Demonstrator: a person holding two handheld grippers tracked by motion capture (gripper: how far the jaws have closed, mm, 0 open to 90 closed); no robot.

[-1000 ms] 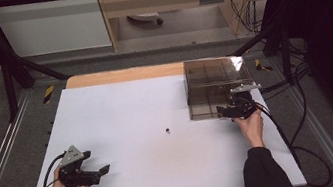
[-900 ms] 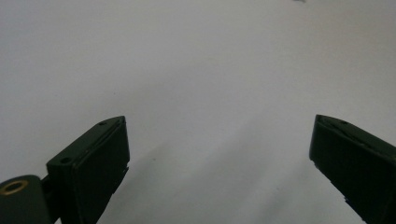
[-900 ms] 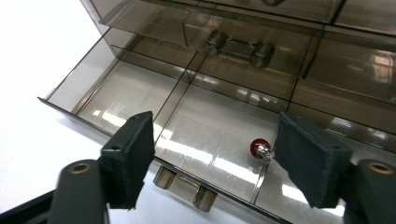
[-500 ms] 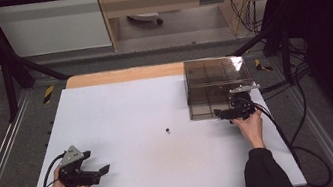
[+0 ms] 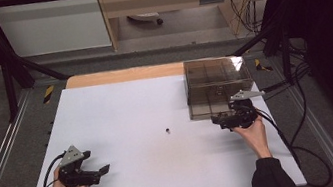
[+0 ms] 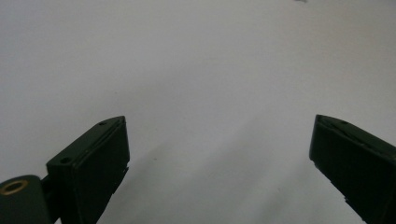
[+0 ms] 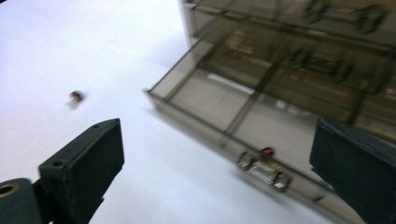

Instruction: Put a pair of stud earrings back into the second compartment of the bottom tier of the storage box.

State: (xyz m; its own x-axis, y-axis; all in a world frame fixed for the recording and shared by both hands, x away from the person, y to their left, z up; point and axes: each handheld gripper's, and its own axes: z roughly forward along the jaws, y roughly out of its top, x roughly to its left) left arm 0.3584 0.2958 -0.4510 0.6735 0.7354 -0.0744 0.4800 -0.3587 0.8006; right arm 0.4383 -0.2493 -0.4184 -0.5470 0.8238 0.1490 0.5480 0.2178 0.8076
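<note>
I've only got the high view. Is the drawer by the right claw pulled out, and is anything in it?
Observer: Yes. The right gripper view shows the drawer pulled out, with a small red piece inside, by its front wall.
Operator: Is the right claw gripping anything?
Observer: No. The right claw is open; its jaws have just been opening and the pads press on nothing.
Operator: What is the speck mid-table?
Observer: The speck looks reddish and lies apart from the drawer.
Operator: And the left claw?
Observer: The left claw is open over bare table.
</note>
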